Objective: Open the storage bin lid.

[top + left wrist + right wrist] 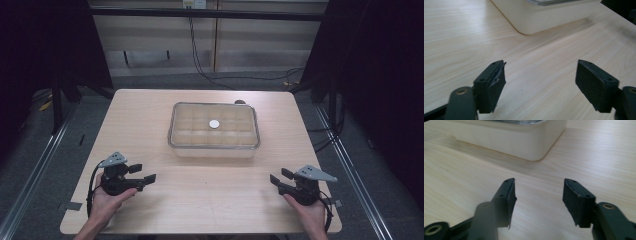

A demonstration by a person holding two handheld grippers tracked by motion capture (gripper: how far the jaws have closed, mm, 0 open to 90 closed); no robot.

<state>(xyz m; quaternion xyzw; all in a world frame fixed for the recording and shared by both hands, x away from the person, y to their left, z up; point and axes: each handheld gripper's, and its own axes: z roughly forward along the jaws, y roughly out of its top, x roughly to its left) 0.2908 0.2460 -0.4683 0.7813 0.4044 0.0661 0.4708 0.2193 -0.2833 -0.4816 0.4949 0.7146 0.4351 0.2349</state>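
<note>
From above, a pale wooden table [150, 115] stands on a grey floor, and near its middle, a little toward twelve o'clock, sits a cream box [214, 147] with rounded corners under a clear lid [235, 131]. Through the lid a grid of small compartments shows, with a small white round thing [214, 124] in the upper row near the centre; whether it lies on the lid or inside a compartment I cannot tell. At about seven o'clock from the box the left gripper [141, 174] is held in a hand [106, 200] low over the table, its jaws spread and pointing toward three o'clock, nothing between them. At about five o'clock from the box the right gripper [279, 176] is held in the other hand [310, 212], jaws likewise spread with nothing in them, pointing toward nine o'clock. Both grippers are well apart from the box and from each other. Black cables [200, 55] trail over the floor beyond the table's far edge. In the left gripper view, the left gripper [540, 82] has its two black pads wide apart over bare wood, and a rounded corner of the box [534, 18] stands at twelve o'clock, clear of the jaws. In the right gripper view, the right gripper [539, 201] also has its jaws parted over bare wood, and a corner of the box [524, 142] lies toward eleven o'clock, not touching them.
</note>
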